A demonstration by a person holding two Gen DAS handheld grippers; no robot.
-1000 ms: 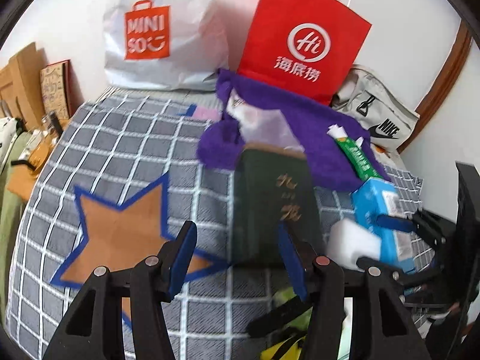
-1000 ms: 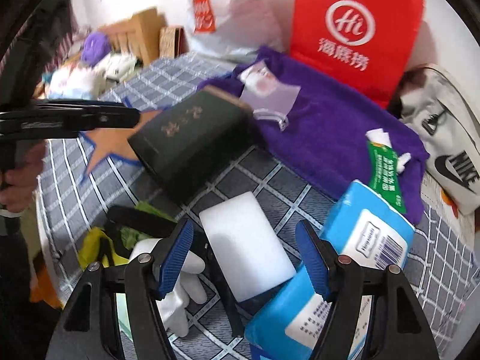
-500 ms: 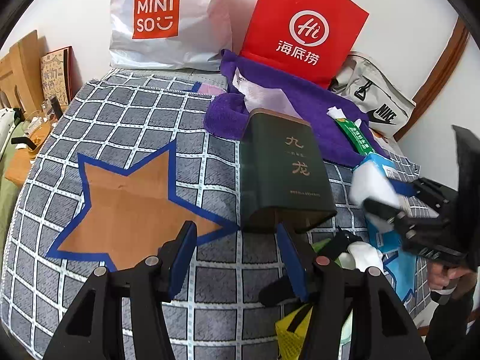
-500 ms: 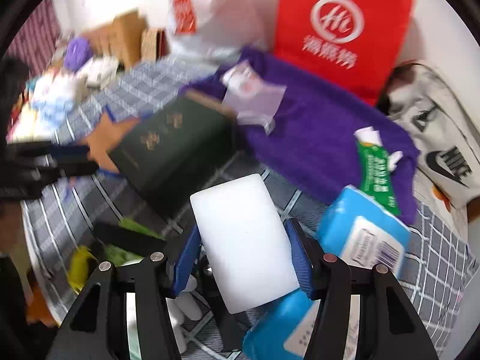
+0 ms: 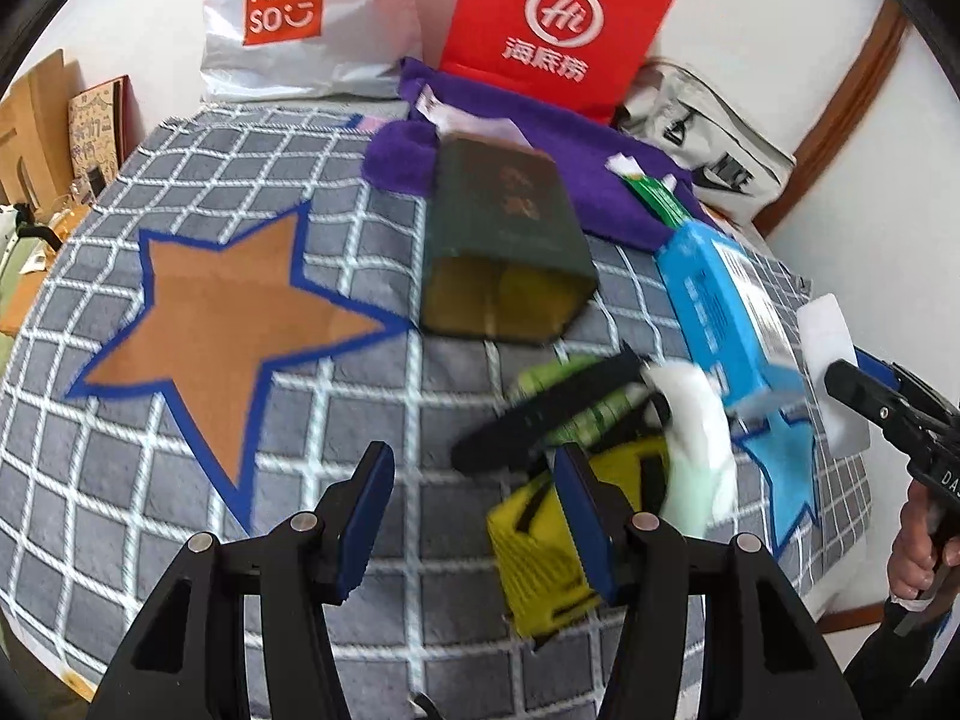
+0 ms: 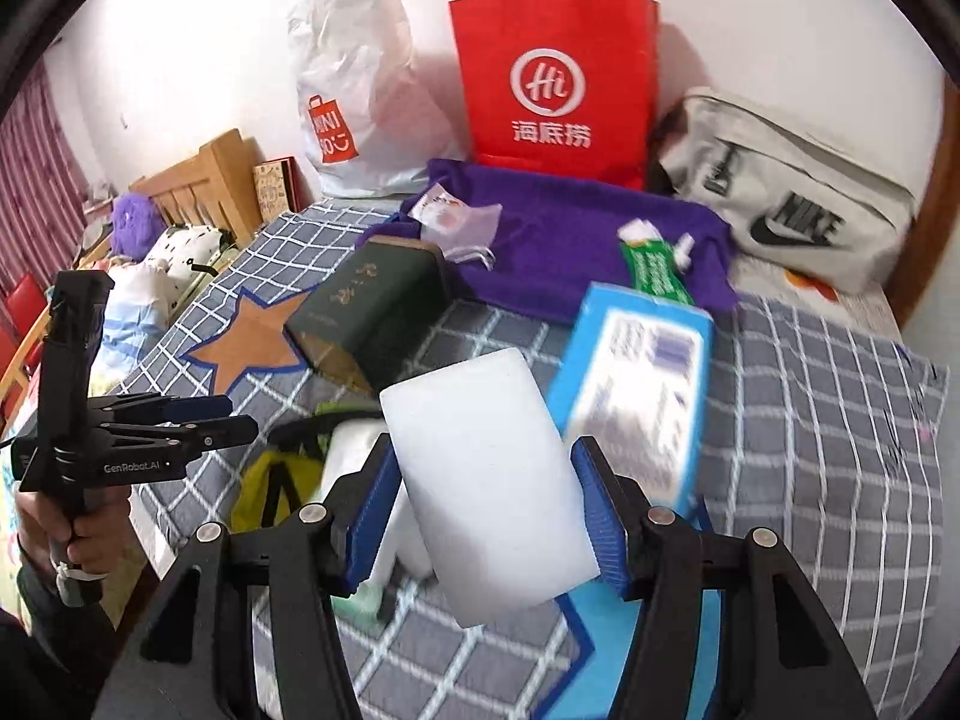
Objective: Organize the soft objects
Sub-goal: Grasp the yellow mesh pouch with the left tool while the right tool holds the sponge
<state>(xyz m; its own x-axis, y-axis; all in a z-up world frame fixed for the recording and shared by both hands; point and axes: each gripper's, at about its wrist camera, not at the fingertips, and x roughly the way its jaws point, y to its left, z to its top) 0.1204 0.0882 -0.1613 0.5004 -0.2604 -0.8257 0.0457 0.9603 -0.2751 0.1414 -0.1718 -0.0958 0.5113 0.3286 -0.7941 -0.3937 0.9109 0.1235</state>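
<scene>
Foam, by the look of it: the white sponge block [image 6: 489, 501] should be light and squashy, best pinched across its narrow sides with mild pressure. Right tongs [image 6: 486, 516] grip it exactly so, pads pressing both long edges, the block standing up between them above the checked bedspread [image 6: 828, 420]. Left tongs [image 5: 477, 516] gape with nothing between them; a yellow pouch [image 5: 540, 546] and white glove [image 5: 696, 420] lie just ahead to their right.

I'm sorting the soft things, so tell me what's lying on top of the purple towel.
On the purple towel lie a green tube and a crumpled clear plastic packet. The dark green box hides its near corner, so anything there cannot be seen.
</scene>
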